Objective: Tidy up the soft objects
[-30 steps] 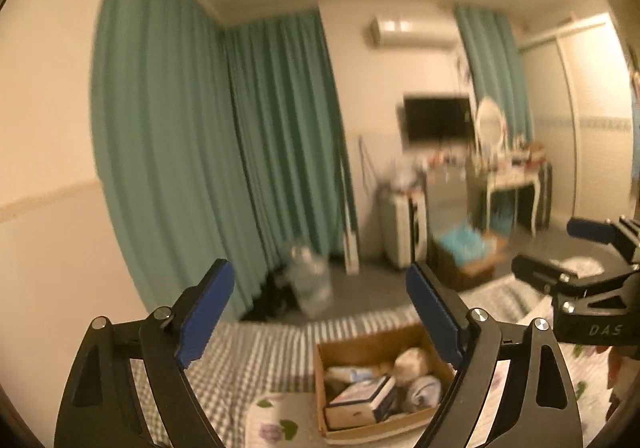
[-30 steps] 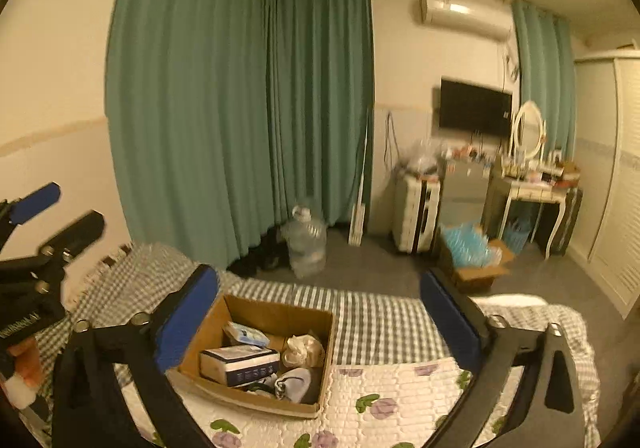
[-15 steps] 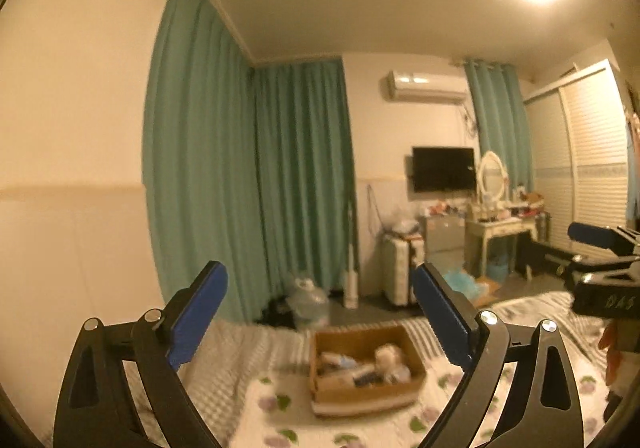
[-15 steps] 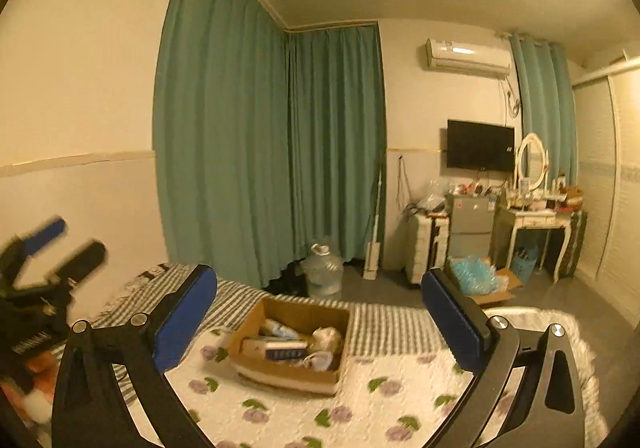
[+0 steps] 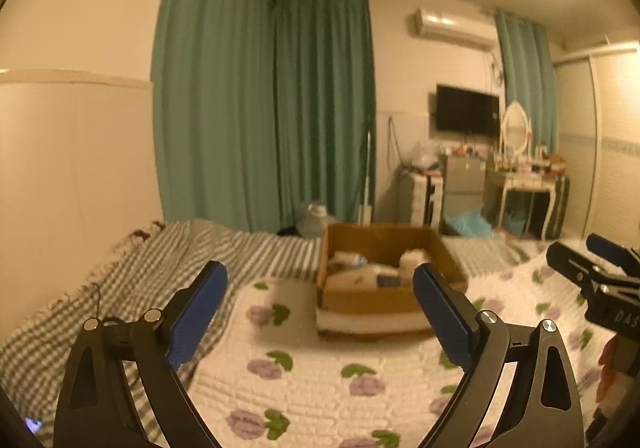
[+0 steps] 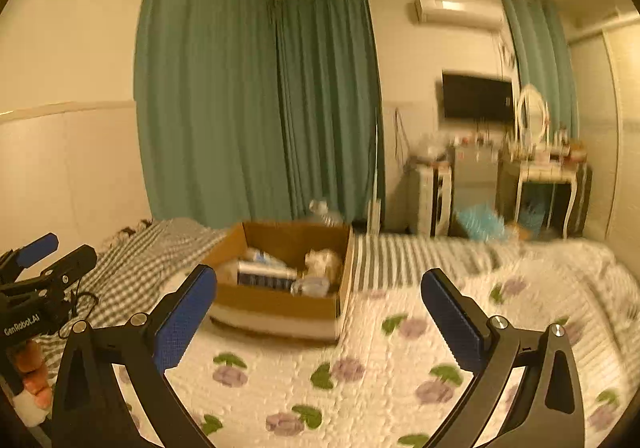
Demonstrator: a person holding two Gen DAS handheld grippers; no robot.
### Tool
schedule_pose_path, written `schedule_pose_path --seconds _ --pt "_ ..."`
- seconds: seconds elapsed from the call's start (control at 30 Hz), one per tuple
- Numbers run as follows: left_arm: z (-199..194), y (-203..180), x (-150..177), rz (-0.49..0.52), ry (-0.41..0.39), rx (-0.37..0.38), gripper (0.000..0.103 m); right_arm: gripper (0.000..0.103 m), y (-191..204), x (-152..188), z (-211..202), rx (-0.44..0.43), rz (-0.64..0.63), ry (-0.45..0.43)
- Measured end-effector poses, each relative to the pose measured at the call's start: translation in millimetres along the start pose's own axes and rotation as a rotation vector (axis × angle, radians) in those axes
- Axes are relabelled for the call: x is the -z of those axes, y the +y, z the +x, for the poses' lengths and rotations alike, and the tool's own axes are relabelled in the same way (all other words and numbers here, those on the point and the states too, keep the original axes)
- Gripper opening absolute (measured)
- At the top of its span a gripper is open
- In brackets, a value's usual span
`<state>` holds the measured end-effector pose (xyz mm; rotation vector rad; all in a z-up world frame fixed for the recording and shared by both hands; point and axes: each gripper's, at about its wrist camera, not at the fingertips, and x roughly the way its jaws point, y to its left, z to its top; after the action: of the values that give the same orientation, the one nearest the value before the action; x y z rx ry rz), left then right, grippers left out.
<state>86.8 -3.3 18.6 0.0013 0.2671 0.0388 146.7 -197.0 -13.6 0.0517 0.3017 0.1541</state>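
Both grippers spread wide and empty above the bed.

Left gripper (image 5: pixel 320 312) and right gripper (image 6: pixel 320 314) hover over the flowered quilt (image 6: pixel 360 380), jaws fully apart, holding nothing. Ahead on the quilt sits an open cardboard box (image 6: pixel 280 300) with soft things, blurred, inside. Beyond lie the checked blanket (image 5: pixel 120 280), then teal curtains (image 6: pixel 260 108).

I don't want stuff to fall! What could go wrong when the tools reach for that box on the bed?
1. The box sits on a soft quilt, so a push from the right tool might tip or slide it.
2. Things inside look jumbled and blurry, so a tool could grab the wrong one.
3. Both tools are open and near each other; the left tool might bump the right one.
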Motion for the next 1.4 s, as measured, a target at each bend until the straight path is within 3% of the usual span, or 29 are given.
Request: schedule_pose_path --seconds 0.3,0.83,1.4 --pt "11.2 0.0 19.6 0.009 0.057 0.007 0.096 0.103 -10.1 7.8 11.4 0.003 0.013 0.032" --pt "12.9 -2.6 22.0 0.017 0.106 0.050 0.096 0.103 0.5 6.9 7.7 -0.008 0.010 0.040" --pt "7.3 -8.5 22.1 0.034 0.103 0.065 0.096 0.103 3.7 9.5 5.3 -0.003 0.003 0.054"
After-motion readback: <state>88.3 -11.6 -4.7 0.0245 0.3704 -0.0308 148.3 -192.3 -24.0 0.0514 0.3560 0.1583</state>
